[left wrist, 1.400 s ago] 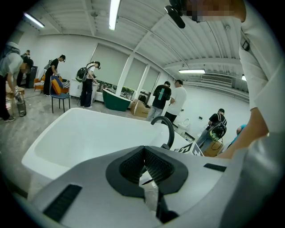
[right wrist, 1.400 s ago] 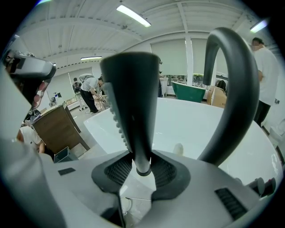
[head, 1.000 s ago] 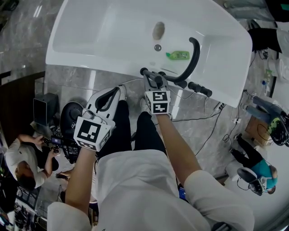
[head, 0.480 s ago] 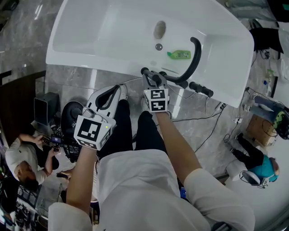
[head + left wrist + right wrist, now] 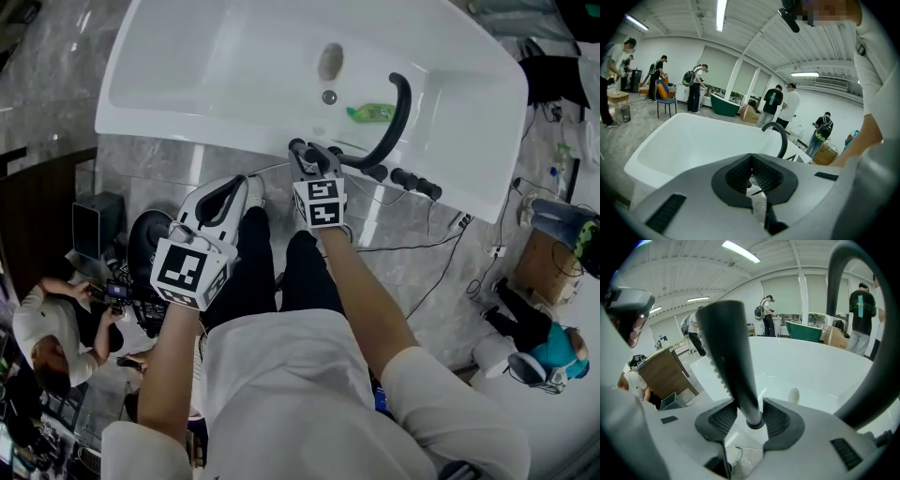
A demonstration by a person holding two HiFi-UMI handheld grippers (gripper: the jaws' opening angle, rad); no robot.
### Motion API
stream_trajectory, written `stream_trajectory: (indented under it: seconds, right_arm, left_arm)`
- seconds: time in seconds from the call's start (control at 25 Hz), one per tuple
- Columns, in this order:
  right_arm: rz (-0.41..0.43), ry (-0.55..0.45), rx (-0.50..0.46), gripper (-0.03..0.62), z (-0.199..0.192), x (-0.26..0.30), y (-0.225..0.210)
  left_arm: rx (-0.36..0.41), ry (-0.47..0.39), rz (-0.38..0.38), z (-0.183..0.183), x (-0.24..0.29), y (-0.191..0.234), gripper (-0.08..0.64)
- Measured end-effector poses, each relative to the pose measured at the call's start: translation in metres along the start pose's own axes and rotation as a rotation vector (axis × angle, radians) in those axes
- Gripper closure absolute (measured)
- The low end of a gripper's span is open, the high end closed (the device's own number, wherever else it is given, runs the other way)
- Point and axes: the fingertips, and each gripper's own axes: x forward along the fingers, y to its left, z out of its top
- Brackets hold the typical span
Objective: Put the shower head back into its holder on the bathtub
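The right tongs [image 5: 750,420] are being opened. The black shower head [image 5: 726,343] is seen standing between their pads, with its thin end down. A small gap is seen at one pad, so it is not squeezed. The left tongs [image 5: 751,161] are pressed together and nothing is held in them. They are held lower, apart from the tub, above the person's legs.

The shower head is found at the near rim of the white bathtub [image 5: 187,56], just beside the foot of the bent black tap [image 5: 398,117]. Whether it sits in its holder cannot be told. A row of black knobs [image 5: 412,180] is seen on the rim next to the tap. Inside the tub a green bottle [image 5: 372,112] is laid near the drain [image 5: 329,97]. Other people [image 5: 42,328] are seen around on the grey floor [image 5: 47,75].
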Motion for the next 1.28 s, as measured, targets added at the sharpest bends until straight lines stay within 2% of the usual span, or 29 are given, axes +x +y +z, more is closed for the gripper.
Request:
stream_trajectory:
  seconds: [0.08, 0.2, 0.6, 0.84, 0.92, 1.0, 1.04, 1.12, 1.28]
  right_arm:
    - [0.023, -0.004, 0.013, 0.401, 0.002, -0.001, 0.001]
    - [0.046, -0.004, 0.015, 0.389, 0.003, -0.003, 0.0]
    - [0.107, 0.012, 0.007, 0.387, -0.001, -0.017, 0.003]
    - [0.165, 0.026, 0.002, 0.388, -0.005, -0.038, 0.008]
    - [0.184, 0.022, -0.006, 0.417, -0.002, -0.047, 0.009]
    - [0.204, -0.001, -0.016, 0.515, 0.006, -0.059, 0.009]
    - [0.218, -0.015, -0.016, 0.538, 0.011, -0.067, 0.009]
    - [0.254, -0.039, -0.01, 0.564, 0.02, -0.086, 0.012]
    - [0.308, -0.088, -0.01, 0.574, 0.033, -0.132, 0.012]
  left_arm:
    - [0.0, 0.001, 0.002, 0.0, 0.001, -0.002, 0.551]
    - [0.006, 0.001, 0.006, 0.002, 0.004, -0.006, 0.551]
    - [0.037, 0.019, 0.037, -0.003, 0.01, -0.025, 0.551]
    - [0.031, 0.012, 0.057, -0.003, 0.01, -0.044, 0.551]
    - [0.033, 0.009, 0.07, -0.002, 0.01, -0.051, 0.551]
    - [0.035, -0.001, 0.088, 0.0, 0.008, -0.055, 0.551]
    - [0.036, -0.009, 0.1, 0.003, 0.007, -0.057, 0.551]
    - [0.041, -0.024, 0.12, 0.009, 0.003, -0.064, 0.551]
    - [0.037, -0.068, 0.137, 0.027, -0.008, -0.09, 0.551]
